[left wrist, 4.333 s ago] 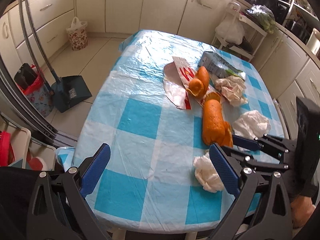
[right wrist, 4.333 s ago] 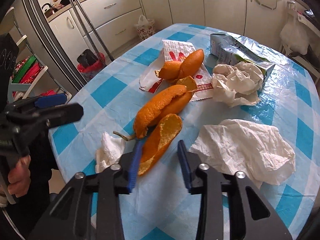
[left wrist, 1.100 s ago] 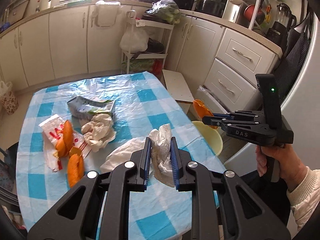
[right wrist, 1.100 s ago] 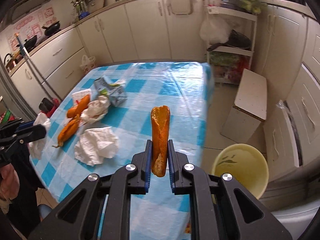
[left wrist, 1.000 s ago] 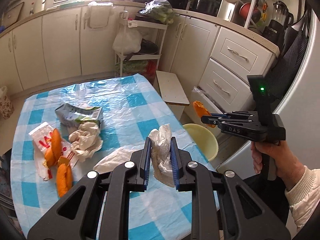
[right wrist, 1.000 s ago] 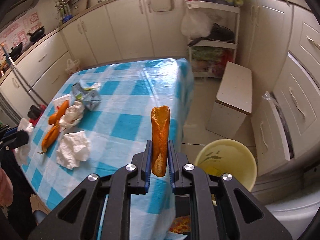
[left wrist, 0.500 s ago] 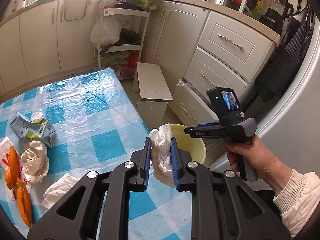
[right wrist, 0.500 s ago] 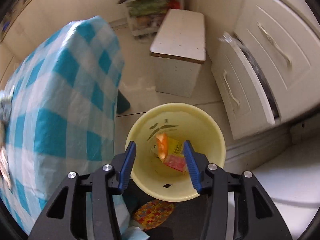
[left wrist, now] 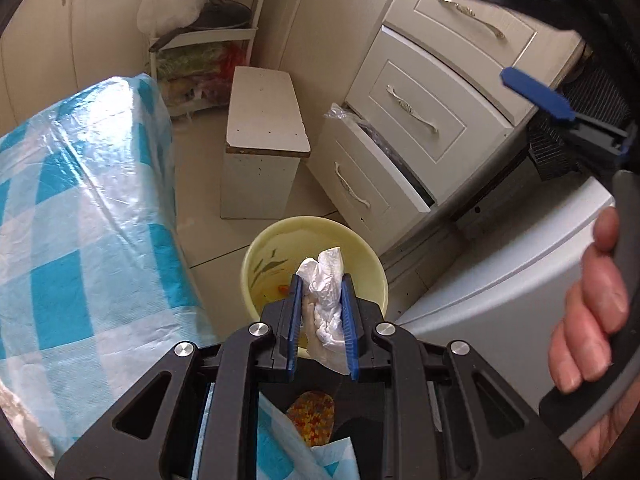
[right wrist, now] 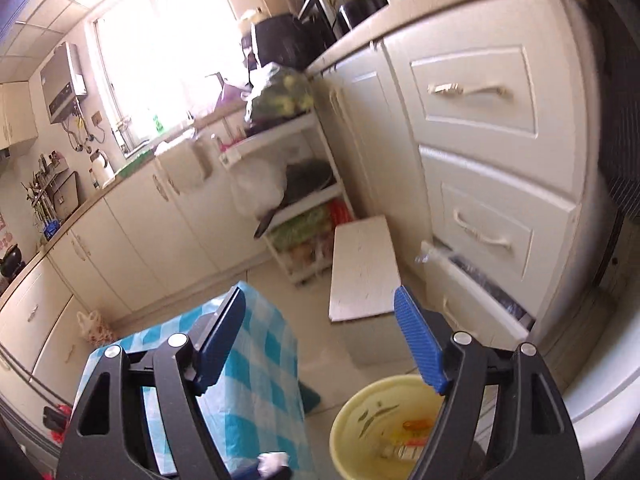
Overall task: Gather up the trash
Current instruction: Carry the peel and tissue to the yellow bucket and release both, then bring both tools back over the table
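Since a second ago both hands have swung away from the worktop (left wrist: 80, 216) to the yellow bin (left wrist: 372, 264) on the floor, and the right tongs (right wrist: 320, 340), which pinched an orange peel then, have just been opening and now stand spread with nothing between them; a scrap of orange shows inside the bin. That drop looks done, so the step in hand is the second one: the left tongs (left wrist: 320, 300) hang right over the bin's mouth, pinching a crumpled white tissue (left wrist: 326, 300). Next, I judge, those tongs need only spread while staying above the opening, so the light paper falls inside, not onto the floor. Limp and wrinkled, the tissue pokes up past the pads and hangs below them.
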A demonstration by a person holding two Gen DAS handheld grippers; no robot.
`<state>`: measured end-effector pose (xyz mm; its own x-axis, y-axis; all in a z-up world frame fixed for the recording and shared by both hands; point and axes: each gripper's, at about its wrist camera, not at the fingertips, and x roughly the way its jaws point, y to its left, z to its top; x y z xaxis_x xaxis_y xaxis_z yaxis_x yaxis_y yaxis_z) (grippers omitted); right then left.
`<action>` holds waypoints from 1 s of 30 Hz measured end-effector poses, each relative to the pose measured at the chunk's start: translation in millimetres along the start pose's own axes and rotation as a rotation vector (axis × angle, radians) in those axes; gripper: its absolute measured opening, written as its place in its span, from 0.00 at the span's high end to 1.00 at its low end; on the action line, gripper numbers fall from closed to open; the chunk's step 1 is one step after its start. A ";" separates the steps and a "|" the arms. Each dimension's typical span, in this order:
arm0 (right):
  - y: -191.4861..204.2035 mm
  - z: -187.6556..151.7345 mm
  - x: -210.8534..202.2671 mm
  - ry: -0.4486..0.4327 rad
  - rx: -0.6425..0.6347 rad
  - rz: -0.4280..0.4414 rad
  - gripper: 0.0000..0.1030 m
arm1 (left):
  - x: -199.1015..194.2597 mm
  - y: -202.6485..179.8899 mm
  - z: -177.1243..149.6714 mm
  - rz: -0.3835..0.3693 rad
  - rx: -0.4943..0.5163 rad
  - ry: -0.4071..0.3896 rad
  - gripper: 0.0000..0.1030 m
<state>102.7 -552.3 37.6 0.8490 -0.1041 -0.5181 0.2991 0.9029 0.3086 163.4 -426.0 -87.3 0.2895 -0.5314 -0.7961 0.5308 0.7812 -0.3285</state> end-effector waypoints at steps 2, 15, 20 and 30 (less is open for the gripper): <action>-3.0 2.9 1.6 -0.021 0.014 0.004 0.28 | 15.1 -9.6 4.3 0.004 0.006 0.019 0.81; 2.7 4.7 3.6 -0.032 0.024 0.004 0.27 | 22.7 -3.2 6.8 0.034 -0.056 0.047 0.27; 20.4 1.7 6.3 -0.028 -0.041 0.002 0.27 | -35.7 33.6 -4.7 0.105 -0.098 -0.044 0.19; 81.9 -8.8 -6.9 -0.059 -0.254 0.033 0.15 | -209.7 143.0 -47.3 0.390 -0.174 -0.294 0.07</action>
<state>117.5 -473.9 59.4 0.8824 -0.0902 -0.4617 0.1582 0.9812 0.1106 140.9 -187.3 8.6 0.6642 -0.2400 -0.7080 0.2062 0.9691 -0.1352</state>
